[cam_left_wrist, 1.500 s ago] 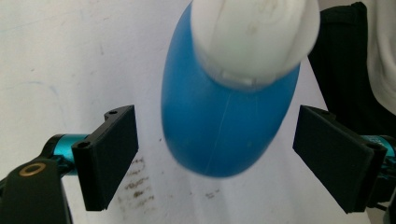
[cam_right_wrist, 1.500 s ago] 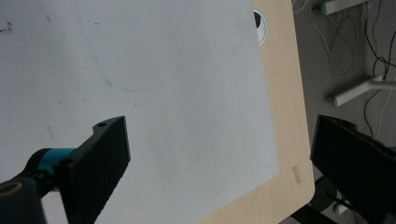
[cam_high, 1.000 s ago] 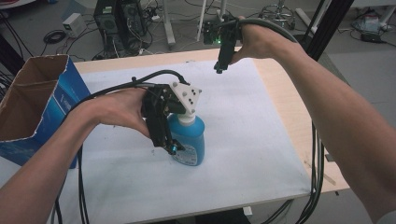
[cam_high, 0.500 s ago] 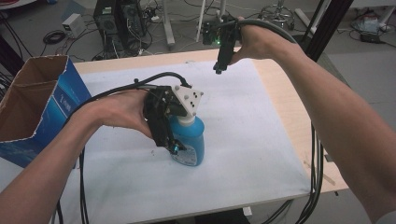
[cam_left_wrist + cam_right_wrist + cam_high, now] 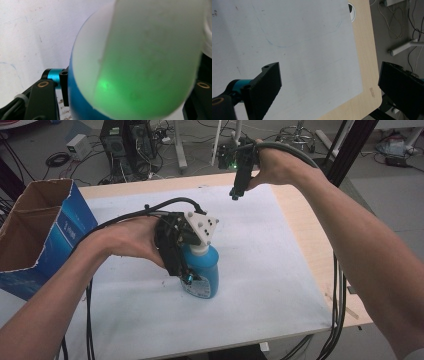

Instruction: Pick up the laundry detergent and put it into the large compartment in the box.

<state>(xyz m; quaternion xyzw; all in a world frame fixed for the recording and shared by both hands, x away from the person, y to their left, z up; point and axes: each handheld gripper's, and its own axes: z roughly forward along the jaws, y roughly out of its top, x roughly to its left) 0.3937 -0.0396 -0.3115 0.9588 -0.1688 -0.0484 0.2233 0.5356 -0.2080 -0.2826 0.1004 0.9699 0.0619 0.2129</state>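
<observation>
**Left gripper clamped on the blue bottle, right gripper raised over the far edge**

Your white sheet (image 5: 260,270) covers most of the wooden table (image 5: 312,255), leaving bare wood along the far edge and the right edge. The right half of the sheet and its near strip lie open. At the left edge an open blue cardboard box (image 5: 45,235) stands with its flaps up, near your left forearm. Cables hang off the right edge and the near-left edge.

Your left hand (image 5: 127,237) reaches in from the near-left corner, wrist turned so the left gripper (image 5: 186,272) points down and toward you. Its 2 jaws are closed against the sides of the blue bottle (image 5: 202,270); in the left gripper view the bottle's body (image 5: 140,62) sits between them, lit green by the gripper's lamp, with a black jaw at either side.

Your right hand (image 5: 275,165) is raised above the far edge, right of centre, with the right gripper (image 5: 235,196) pointing down at the sheet. In the right gripper view its 2 jaws stand wide apart, with bare sheet and the table's rounded corner between them.

The bottle stands near the middle of the sheet, slightly toward the near edge, leaning a little. It is bright blue with a white neck and a label on its lower front; the print is too small to read.
</observation>
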